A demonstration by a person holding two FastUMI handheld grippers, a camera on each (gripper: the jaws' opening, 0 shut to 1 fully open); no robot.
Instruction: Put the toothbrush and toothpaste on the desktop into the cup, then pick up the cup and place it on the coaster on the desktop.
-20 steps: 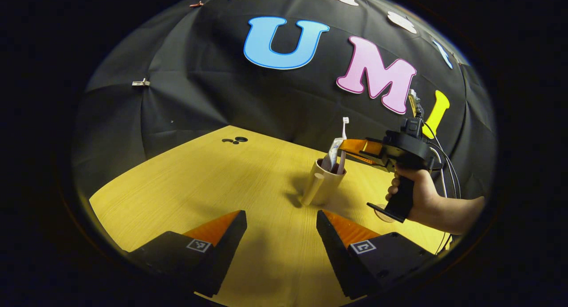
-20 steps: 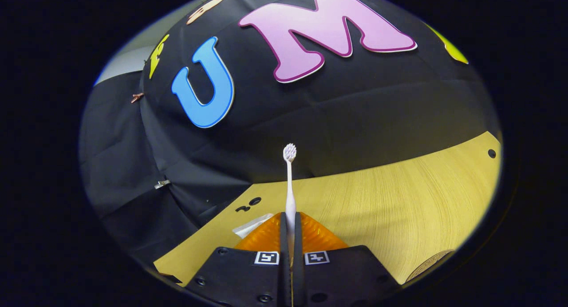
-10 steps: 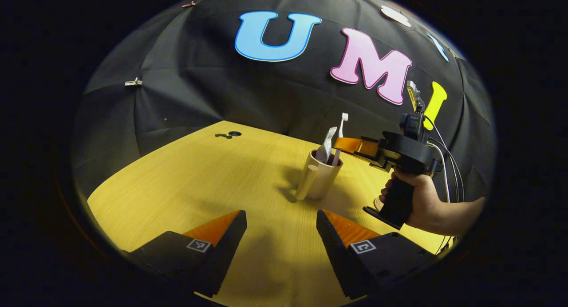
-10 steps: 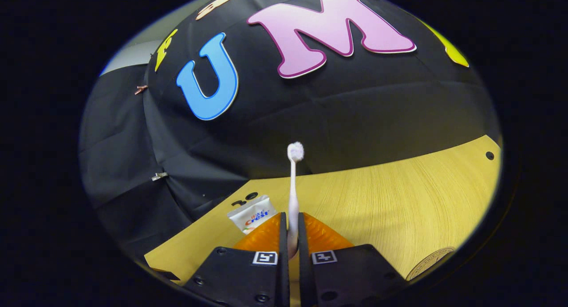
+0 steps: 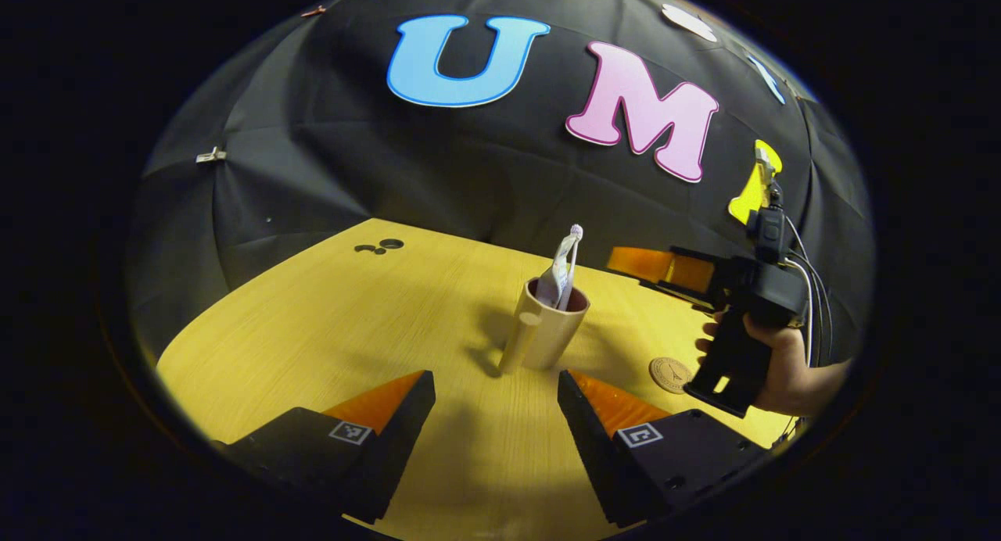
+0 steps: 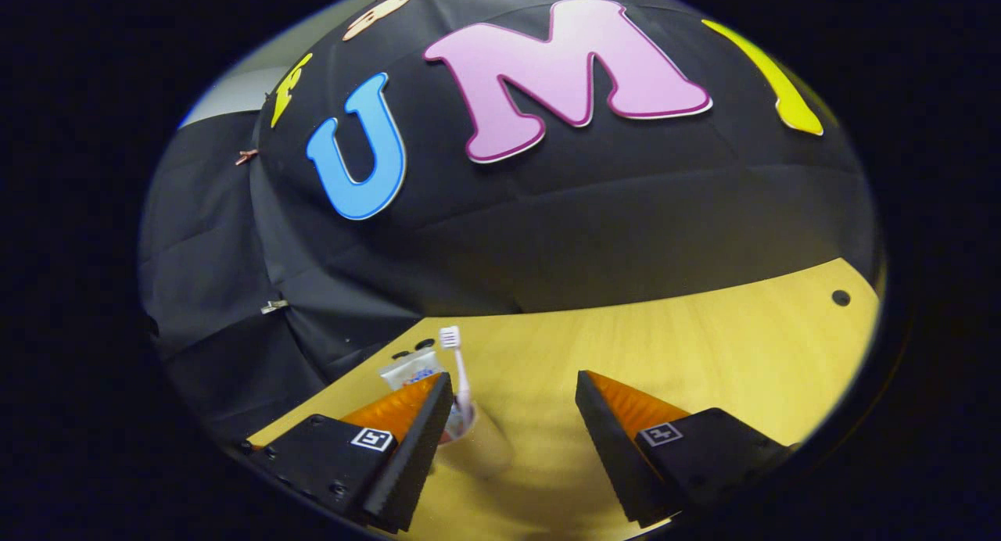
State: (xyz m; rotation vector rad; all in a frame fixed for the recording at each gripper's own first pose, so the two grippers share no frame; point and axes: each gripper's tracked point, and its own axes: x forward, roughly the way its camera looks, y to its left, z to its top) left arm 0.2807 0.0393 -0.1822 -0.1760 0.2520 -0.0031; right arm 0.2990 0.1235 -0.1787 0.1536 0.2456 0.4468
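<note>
We have just let the toothbrush (image 5: 573, 248) drop into the cup (image 5: 547, 334); both grippers gape empty, so the coaster (image 5: 670, 374) comes next.

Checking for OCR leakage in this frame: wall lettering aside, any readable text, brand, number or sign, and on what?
Toothpaste tube: print on it, too blurred to read.
Coaster: embossed design, too small to read.
Left gripper, right gripper: square coded markers, no words.
Nothing legible.

Left gripper (image 5: 495, 392) jaws apart — right gripper (image 6: 512, 392) likewise, hand-held (image 5: 782, 369).
</note>
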